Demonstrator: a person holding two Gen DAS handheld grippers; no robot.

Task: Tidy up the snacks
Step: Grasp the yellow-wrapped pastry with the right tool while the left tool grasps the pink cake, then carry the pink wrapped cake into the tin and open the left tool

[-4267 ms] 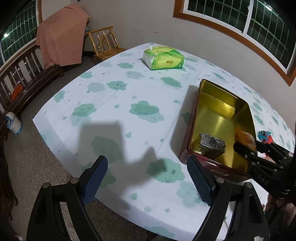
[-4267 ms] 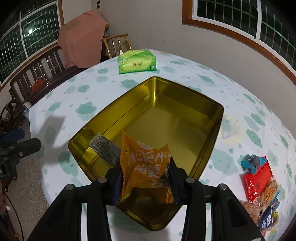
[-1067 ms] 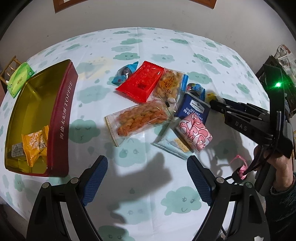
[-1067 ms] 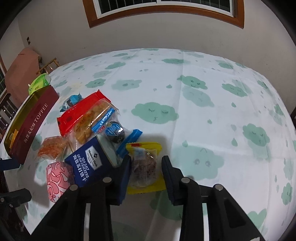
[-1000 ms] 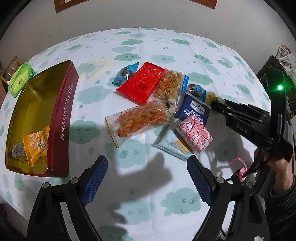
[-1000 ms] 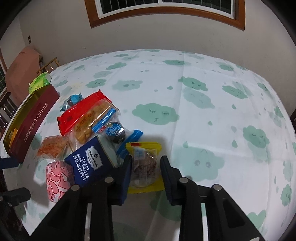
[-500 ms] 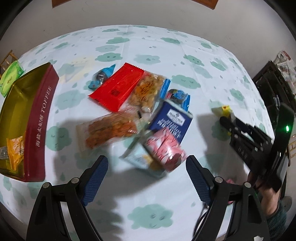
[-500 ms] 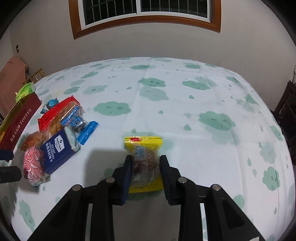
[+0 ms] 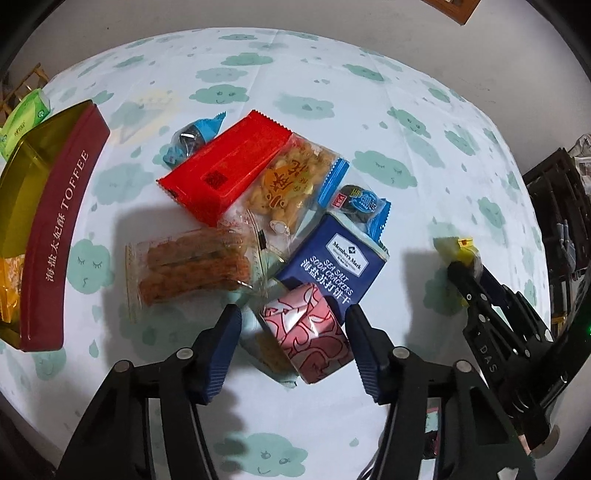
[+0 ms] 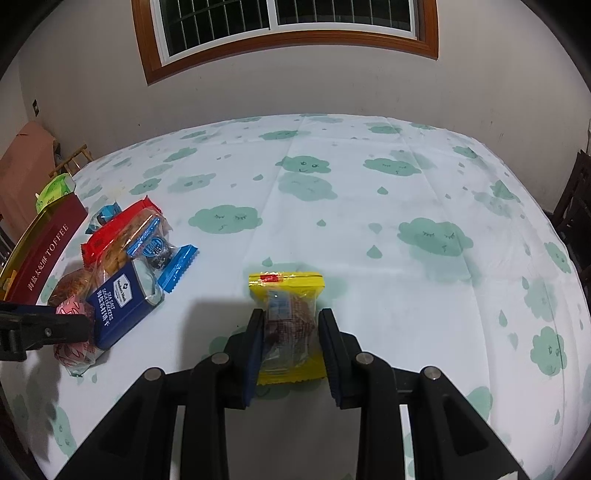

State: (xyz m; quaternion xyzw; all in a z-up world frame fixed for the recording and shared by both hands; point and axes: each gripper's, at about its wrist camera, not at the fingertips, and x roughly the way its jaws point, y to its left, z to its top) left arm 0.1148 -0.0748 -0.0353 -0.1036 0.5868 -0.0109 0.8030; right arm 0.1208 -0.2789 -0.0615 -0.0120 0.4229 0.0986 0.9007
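My left gripper (image 9: 295, 328) points down over the snack pile, its jaws closing around a pink-and-white packet (image 9: 310, 332). The blue pads stand either side of the packet and a gap shows on its left. My right gripper (image 10: 290, 332) is shut on a yellow packet (image 10: 286, 291), held clear of the pile to its right. In the left wrist view that yellow packet (image 9: 456, 249) shows at the right gripper's tips. The red toffee tin (image 9: 55, 229) lies at the left with an orange packet (image 9: 9, 288) inside.
The pile holds a blue soda-cracker box (image 9: 336, 262), a red packet (image 9: 229, 166), a clear pack of fried snacks (image 9: 192, 266) and several small wrapped sweets. A green tissue pack (image 9: 22, 118) lies behind the tin. A wall with a window (image 10: 288, 26) backs the table.
My left gripper has dropped over the pile and its jaws have narrowed around the pink packet. My right gripper has drawn the yellow packet away from the pile, to the right.
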